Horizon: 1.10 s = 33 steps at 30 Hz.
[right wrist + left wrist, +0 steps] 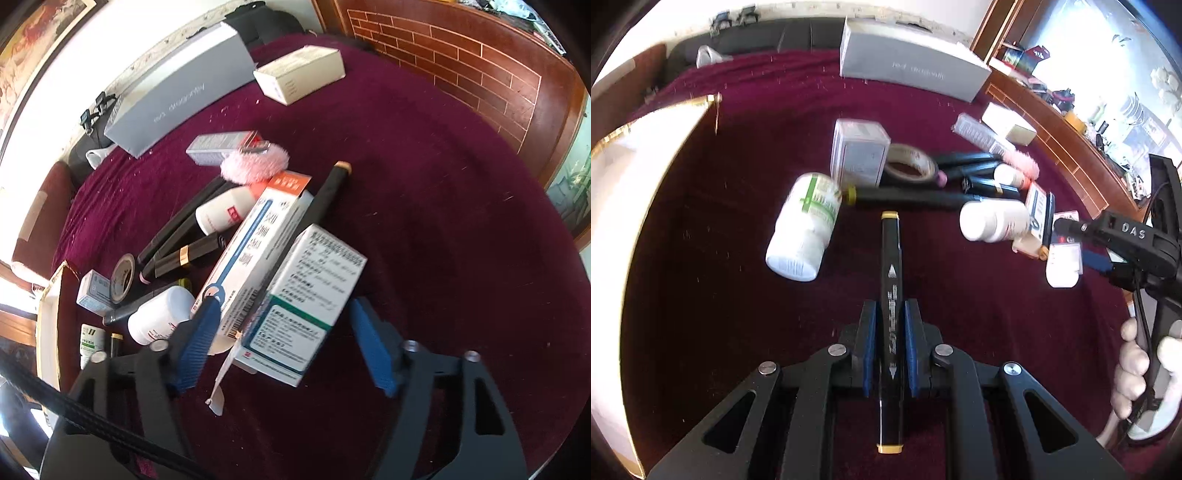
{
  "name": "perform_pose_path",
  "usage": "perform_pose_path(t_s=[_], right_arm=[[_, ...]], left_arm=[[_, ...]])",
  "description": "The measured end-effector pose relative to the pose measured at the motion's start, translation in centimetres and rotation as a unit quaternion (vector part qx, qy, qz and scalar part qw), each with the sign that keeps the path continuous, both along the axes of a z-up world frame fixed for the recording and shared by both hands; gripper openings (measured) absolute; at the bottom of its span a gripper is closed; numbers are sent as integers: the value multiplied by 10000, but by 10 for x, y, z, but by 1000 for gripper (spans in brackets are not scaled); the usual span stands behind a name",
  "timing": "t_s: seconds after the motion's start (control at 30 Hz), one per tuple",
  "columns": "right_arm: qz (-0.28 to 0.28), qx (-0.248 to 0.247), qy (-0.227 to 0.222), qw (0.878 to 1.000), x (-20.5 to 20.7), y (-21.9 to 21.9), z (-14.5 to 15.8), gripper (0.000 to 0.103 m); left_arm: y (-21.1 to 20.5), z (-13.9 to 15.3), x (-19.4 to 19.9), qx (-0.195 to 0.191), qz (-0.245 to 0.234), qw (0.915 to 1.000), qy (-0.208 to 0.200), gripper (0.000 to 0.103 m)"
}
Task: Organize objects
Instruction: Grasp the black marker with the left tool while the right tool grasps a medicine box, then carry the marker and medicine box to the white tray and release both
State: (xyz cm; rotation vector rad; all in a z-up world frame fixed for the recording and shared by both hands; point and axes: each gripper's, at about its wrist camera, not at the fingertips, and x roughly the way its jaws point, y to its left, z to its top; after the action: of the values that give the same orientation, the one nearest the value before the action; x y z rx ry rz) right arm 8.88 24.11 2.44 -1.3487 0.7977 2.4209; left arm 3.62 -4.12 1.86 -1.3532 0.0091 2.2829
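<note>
Left wrist view: left gripper clamps a marker, open cloth leftward, bottle close ahead. Right gripper stands half-wide around a box, pads apart from it, clutter crowding left.

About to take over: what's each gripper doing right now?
Left gripper: shut on the black marker.
Right gripper: open, the green-and-white medicine box between its jaws, not gripped.
</note>
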Motion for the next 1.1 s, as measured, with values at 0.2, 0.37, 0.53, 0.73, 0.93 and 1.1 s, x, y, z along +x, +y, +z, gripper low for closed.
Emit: perform_pose_path(t_s=[0.2, 0.37, 0.53, 0.73, 0.93, 1.1], right_arm=[[-15, -46, -52, 10000, 1, -1, -6, 43], [-2, -179, 58, 9998, 9, 2, -3, 32], [88, -19, 179, 9998, 18, -6, 11, 32], [278, 96, 379, 9988, 32, -24, 33, 33], [705, 199, 635, 9953, 36, -58, 59, 33], [1262, 228, 886, 9878, 35, -104, 83, 33]], left_arm=[[11, -2, 5, -237, -3, 9992, 310, 12], [5, 1, 7, -19, -24, 9997, 254, 12], [-6, 19, 17, 138, 23, 9989, 455, 12], [-20, 41, 33, 222, 79, 9972, 705, 12], [-45, 62, 45, 186, 374, 9941, 1001, 12], [-73, 80, 51, 122, 693, 9893, 1279, 12]])
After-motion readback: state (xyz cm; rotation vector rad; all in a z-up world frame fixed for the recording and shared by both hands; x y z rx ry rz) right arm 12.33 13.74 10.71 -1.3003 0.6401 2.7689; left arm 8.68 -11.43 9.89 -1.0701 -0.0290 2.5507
